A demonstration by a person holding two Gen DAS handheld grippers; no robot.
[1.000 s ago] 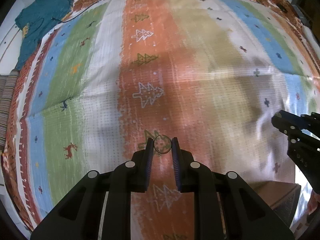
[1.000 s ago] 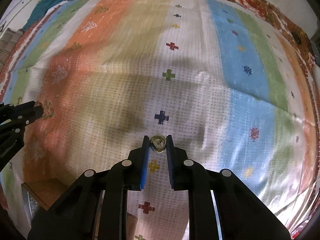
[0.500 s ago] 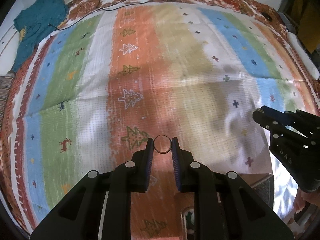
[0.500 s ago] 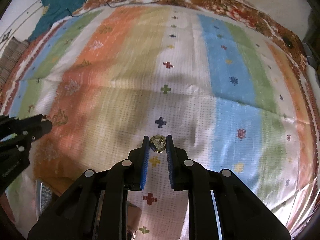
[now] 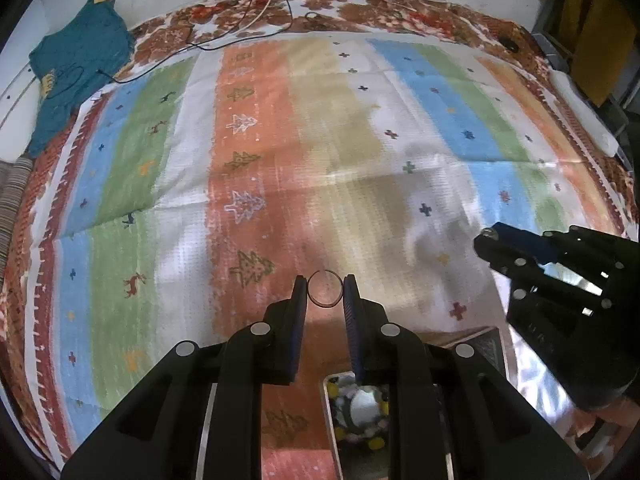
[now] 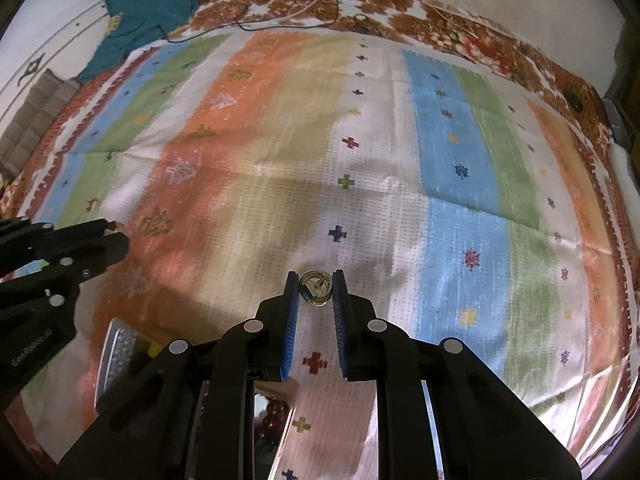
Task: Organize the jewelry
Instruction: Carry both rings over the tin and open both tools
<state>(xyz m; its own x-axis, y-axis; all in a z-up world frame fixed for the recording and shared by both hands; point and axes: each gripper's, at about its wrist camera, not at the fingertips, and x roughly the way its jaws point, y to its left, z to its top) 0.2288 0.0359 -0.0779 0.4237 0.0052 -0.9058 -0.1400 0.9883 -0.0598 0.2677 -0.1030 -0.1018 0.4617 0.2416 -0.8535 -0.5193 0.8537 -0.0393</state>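
Observation:
My left gripper [image 5: 325, 289] is shut on a thin dark ring-shaped bangle [image 5: 325, 303], held well above the striped bedspread [image 5: 280, 152]. My right gripper [image 6: 316, 289] is shut on a small stack of gold bangles [image 6: 317, 293], also held high. A jewelry box with a metal-edged lid [image 5: 330, 420] shows below the left gripper, with beads and small pieces inside; in the right wrist view its lid [image 6: 116, 356] lies at lower left. The right gripper shows in the left wrist view [image 5: 486, 240]; the left gripper shows in the right wrist view [image 6: 116, 236].
A teal garment [image 5: 76, 64] lies at the far left corner of the bed. Cables [image 5: 256, 20] run across the far edge by the wall. A white pillow [image 5: 584, 116] lies along the right side. A striped cushion [image 5: 12, 196] sits at the left edge.
Both grippers have risen and pulled back from the bedspread, each still holding its bangle. The jewelry box has come into view beneath them.

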